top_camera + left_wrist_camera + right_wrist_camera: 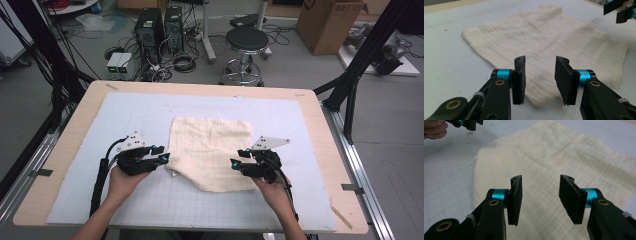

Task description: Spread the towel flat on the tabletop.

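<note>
Both grippers, left (159, 159) and right (239, 164), hold their fingers apart beside the cloth (212, 150), ready to pinch its near corners.

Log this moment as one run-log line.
left gripper: open, at cloth's left edge | right gripper: open, over near right edge | cloth: flat, ungrasped

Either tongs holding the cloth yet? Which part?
Nothing is held. The left tongs and right tongs are both open, poised over the near edge of the cream cloth, with nothing between their jaws.
</note>
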Available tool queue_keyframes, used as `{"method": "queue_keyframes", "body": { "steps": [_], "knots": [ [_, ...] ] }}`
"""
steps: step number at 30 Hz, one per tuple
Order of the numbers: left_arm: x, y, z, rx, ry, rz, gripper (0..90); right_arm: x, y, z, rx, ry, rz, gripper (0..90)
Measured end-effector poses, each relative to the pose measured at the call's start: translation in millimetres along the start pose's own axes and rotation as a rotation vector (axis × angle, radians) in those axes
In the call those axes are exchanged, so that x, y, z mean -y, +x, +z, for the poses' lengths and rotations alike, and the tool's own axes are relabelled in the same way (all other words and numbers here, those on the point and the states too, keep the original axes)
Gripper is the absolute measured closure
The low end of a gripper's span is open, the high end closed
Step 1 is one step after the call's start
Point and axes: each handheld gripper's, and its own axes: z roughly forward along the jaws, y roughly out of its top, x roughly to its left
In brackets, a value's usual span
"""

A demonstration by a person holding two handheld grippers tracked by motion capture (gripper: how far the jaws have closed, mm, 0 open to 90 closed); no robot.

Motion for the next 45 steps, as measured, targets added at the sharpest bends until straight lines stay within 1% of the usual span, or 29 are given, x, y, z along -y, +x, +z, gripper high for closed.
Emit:
{"method": "queue_keyframes", "body": {
  "steps": [1, 3, 5, 7, 9, 11, 12, 15, 16, 17, 18, 19, 20, 23, 24, 26, 27, 29, 30, 31, 34, 35, 37, 38, 40, 42, 43, 44, 45],
  "knots": [
    [2.6, -1.9, -0.4, 0.001, 0.011, 0.006, 61.0, 1.6, 3.0, -0.4, -0.002, 0.004, -0.001, 53.6],
    [8.5, -5.2, -1.5, 0.004, 0.012, 0.004, 60.4, 5.2, 6.0, -0.7, -0.01, 0.008, -0.011, 53.6],
    [13.0, -8.0, -1.0, 0.015, 0.027, 0.011, 59.3, 9.8, 9.5, -1.0, -0.021, 0.018, -0.003, 52.9],
    [16.6, -11.2, 0.4, 0.017, 0.051, 0.031, 58.1, 14.4, 11.6, -0.5, -0.033, 0.026, -0.007, 52.7],
    [19.8, -14.2, 2.5, 0.028, 0.053, 0.035, 55.8, 18.7, 13.6, 0.1, -0.039, 0.042, -0.022, 52.7],
    [22.2, -16.9, 5.2, 0.037, 0.063, 0.042, 55.8, 23.6, 13.5, 0.7, -0.037, 0.056, -0.038, 53.1],
    [22.7, -17.2, 6.2, 0.039, 0.07, 0.046, 55.7, 26.7, 13.7, 0.6, -0.036, 0.071, -0.023, 53.2],
    [24.6, -16.0, 10.9, 0.035, 0.091, 0.05, 55.7, 32.1, 12.1, 2.7, -0.043, 0.086, -0.02, 53.8],
    [25.0, -15.8, 12.1, 0.035, 0.098, 0.044, 55.6, 33.3, 12.9, 3.4, -0.046, 0.094, -0.017, 54.0],
    [25.1, -15.0, 12.9, 0.032, 0.101, 0.051, 55.0, 34.2, 13.8, 4.0, -0.049, 0.099, -0.021, 54.5],
    [25.1, -15.2, 14.0, 0.035, 0.1, 0.044, 55.0, 34.8, 14.2, 5.1, -0.053, 0.103, -0.029, 54.8],
    [24.5, -14.6, 14.5, 0.032, 0.106, 0.054, 55.0, 35.4, 15.2, 5.8, -0.057, 0.116, -0.03, 55.1],
    [23.9, -15.2, 16.0, 0.035, 0.104, 0.049, 54.9, 35.9, 15.4, 6.7, -0.055, 0.124, -0.034, 55.7],
    [22.8, -16.1, 20.1, 0.043, 0.129, 0.07, 53.4, 36.5, 14.3, 9.9, -0.058, 0.138, -0.038, 56.6],
    [22.7, -16.6, 22.0, 0.045, 0.141, 0.082, 52.5, 36.6, 14.3, 10.3, -0.05, 0.147, -0.04, 57.1],
    [22.7, -18.1, 24.0, 0.038, 0.145, 0.098, 51.5, 37.3, 14.3, 11.9, -0.056, 0.157, -0.041, 57.9],
    [22.3, -18.4, 24.9, 0.034, 0.147, 0.098, 51.6, 37.7, 14.0, 13.0, -0.052, 0.162, -0.051, 58.4],
    [21.3, -17.7, 26.9, 0.022, 0.147, 0.105, 53.6, 38.6, 13.9, 15.7, -0.051, 0.181, -0.055, 60.2],
    [21.0, -17.4, 28.3, 0.017, 0.146, 0.111, 56.6, 39.2, 14.5, 17.4, -0.053, 0.197, -0.057, 61.0],
    [20.7, -17.2, 29.6, 0.008, 0.15, 0.112, 58.9, 39.5, 15.0, 18.1, -0.045, 0.193, -0.074, 62.4],
    [20.7, -13.2, 32.8, -0.005, 0.144, 0.107, 69.7, 39.5, 15.0, 18.4, -0.03, 0.192, -0.08, 69.3],
    [20.5, -12.4, 33.7, -0.006, 0.139, 0.096, 73.5, 39.2, 14.2, 18.1, -0.031, 0.196, -0.075, 72.7],
    [18.8, -11.2, 33.6, -0.01, 0.136, 0.101, 80.2, 38.8, 12.7, 18.6, -0.036, 0.195, -0.071, 77.2],
    [16.9, -11.1, 33.3, -0.02, 0.143, 0.108, 83.3, 38.4, 12.0, 18.9, -0.04, 0.197, -0.076, 79.7],
    [11.3, -11.0, 32.7, -0.011, 0.15, 0.116, 84.9, 37.6, 11.6, 19.5, -0.055, 0.201, -0.081, 86.7],
    [4.2, -12.8, 30.9, -0.009, 0.139, 0.138, 85.3, 36.0, 12.0, 20.3, -0.058, 0.207, -0.087, 88.1],
    [0.5, -12.8, 29.7, 0.004, 0.132, 0.135, 85.3, 35.0, 12.1, 20.3, -0.058, 0.212, -0.097, 88.5],
    [-3.7, -12.4, 29.3, 0.015, 0.139, 0.139, 85.3, 34.0, 12.7, 20.0, -0.059, 0.214, -0.095, 88.5],
    [-7.8, -12.4, 29.0, 0.013, 0.14, 0.144, 85.3, 33.0, 12.7, 19.5, -0.059, 0.207, -0.095, 88.6]
  ]
}}
